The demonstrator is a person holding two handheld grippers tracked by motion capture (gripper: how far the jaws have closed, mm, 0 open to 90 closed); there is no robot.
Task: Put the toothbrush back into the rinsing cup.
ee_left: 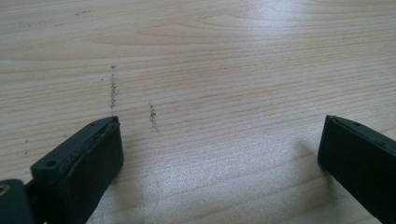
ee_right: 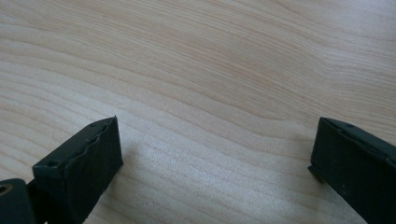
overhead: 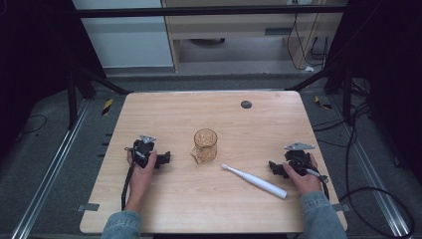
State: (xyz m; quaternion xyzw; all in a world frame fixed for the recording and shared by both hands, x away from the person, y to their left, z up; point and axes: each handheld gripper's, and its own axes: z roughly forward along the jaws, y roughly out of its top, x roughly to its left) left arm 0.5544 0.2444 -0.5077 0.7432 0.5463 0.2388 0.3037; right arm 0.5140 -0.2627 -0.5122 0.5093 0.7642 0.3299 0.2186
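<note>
left tongs (overhead: 164,159) spread, resting on pale wooden bench (overhead: 164,209) | right tongs (overhead: 275,168) spread, parked beside white electric toothbrush (overhead: 254,180) | amber ribbed glass cup (overhead: 205,145) upright between, ready to receive it

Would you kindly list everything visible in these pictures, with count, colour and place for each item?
glass cup: one, clear amber, upright near the table's middle
electric toothbrush: one, white, lying flat on the table to the right of the cup, head toward the cup
round cap: one, dark grey, in the tabletop near the far edge
table: one, light wood, centre of the high view
left gripper: one, black, resting on the table left of the cup, jaws wide apart, holding nothing
right gripper: one, black, resting on the table right of the toothbrush, jaws wide apart, holding nothing
sleeves: two, blue denim, at the near edge
</note>
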